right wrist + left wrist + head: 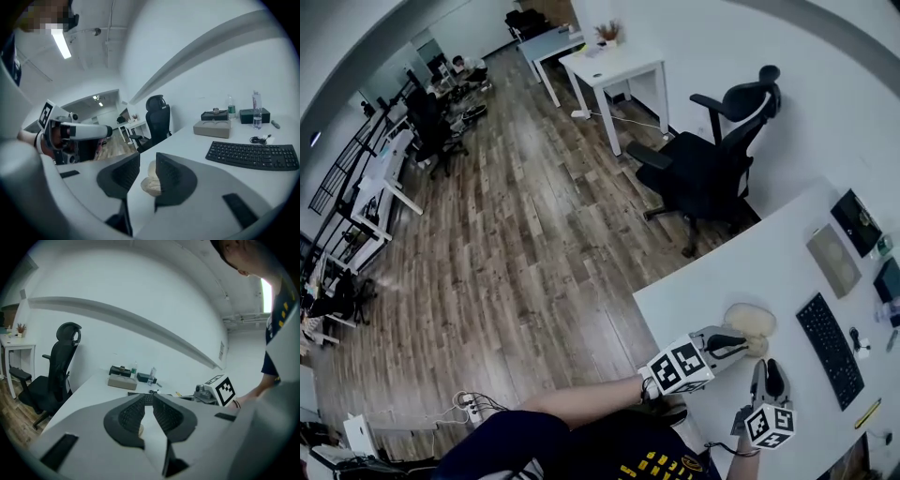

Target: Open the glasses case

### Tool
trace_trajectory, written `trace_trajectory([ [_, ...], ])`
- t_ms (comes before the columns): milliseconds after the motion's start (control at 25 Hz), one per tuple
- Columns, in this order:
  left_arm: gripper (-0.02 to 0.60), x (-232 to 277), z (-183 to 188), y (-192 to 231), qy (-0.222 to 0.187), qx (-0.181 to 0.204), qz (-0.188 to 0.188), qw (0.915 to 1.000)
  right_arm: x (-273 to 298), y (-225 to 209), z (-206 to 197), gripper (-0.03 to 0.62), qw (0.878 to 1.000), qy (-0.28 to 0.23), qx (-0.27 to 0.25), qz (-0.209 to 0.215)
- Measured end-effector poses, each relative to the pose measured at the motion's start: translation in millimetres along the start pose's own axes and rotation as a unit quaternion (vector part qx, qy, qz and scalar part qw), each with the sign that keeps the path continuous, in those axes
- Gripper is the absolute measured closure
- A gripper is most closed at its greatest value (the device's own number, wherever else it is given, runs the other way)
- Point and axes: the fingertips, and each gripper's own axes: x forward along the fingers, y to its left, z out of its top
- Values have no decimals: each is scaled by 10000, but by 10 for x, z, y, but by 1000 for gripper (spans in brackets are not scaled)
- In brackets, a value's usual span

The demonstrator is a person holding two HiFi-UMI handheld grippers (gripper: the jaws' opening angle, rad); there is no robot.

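The beige glasses case point(750, 322) lies on the white table point(722, 272), just beyond both grippers. In the right gripper view the case point(150, 182) shows through the gap between the jaws and looks parted into two halves. My left gripper point(742, 343) points at the case from the left, and its jaws point(149, 398) are shut with nothing between them. Only a sliver of the case point(140, 430) shows below them. My right gripper point(766, 366) hangs just in front of the case, jaws open point(146, 161) and clear of it.
A black keyboard point(830, 349) lies right of the case. A tan box point(834, 261), a black box point(860, 222) and bottles point(256, 110) stand further back. A black office chair point(708, 159) is beyond the table's far edge. Wooden floor lies to the left.
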Motion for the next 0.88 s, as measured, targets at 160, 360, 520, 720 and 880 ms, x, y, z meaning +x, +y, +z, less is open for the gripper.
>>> trace_trajectory([
  [160, 529, -77, 190, -341, -167, 231, -212, 9994, -335, 92, 394, 490, 9986, -519, 73, 51],
  [360, 529, -249, 562, -681, -573, 540, -329, 9963, -739, 296, 915, 515, 9939, -1099, -15, 68],
  [520, 529, -360, 778, -1005, -847, 805, -509, 9918, -955, 596, 1083, 543, 9890, -1444, -229, 213],
  [720, 529, -539, 847, -1264, -1049, 822, -567, 9895, -1164, 1021, 1076, 559, 9823, -1724, -566, 468],
  [880, 531, -816, 738, -1345, -1113, 1177, -388, 9860, -1285, 1324, 1066, 560, 9769, -1880, -825, 594],
])
